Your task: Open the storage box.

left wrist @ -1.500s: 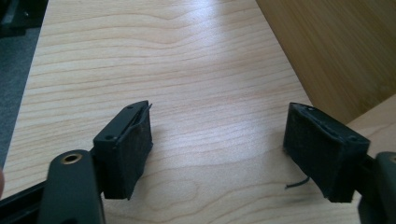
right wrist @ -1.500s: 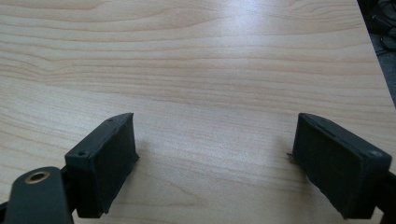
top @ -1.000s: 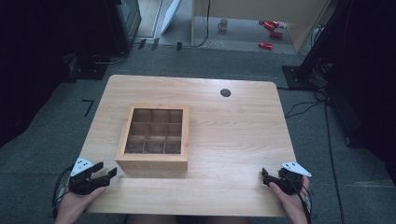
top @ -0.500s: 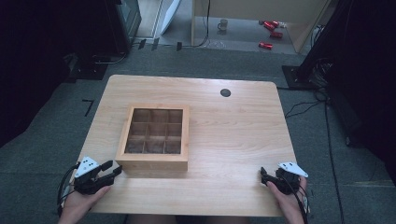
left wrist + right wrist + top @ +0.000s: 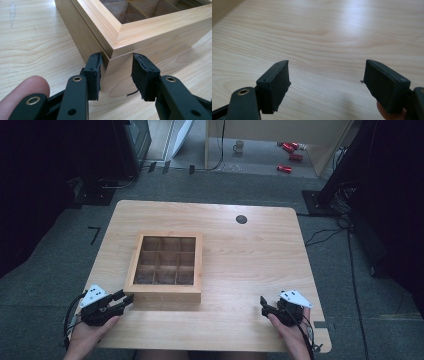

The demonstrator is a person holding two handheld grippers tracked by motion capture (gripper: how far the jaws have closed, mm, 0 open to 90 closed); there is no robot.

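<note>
A wooden box (image 5: 166, 265) with a glass-paned lid divided into several squares sits left of the table's middle. My left gripper (image 5: 125, 301) is open at the box's near left corner (image 5: 113, 53); its two black pads (image 5: 93, 72) straddle that corner just below the lid's seam, the left pad close against the side wall. My right gripper (image 5: 263, 306) rests low near the front right of the table, open wide, with bare wood (image 5: 327, 72) between its pads (image 5: 274, 85).
The light wooden table (image 5: 250, 250) has a small black round grommet (image 5: 241, 219) at the back right. Grey carpet surrounds it, with dark equipment at the left and right, cables on the floor, and red cans and a mug beyond the far edge.
My left gripper has moved forward and right, up to the box's near left corner. The right gripper has shifted slightly left along the front edge.
</note>
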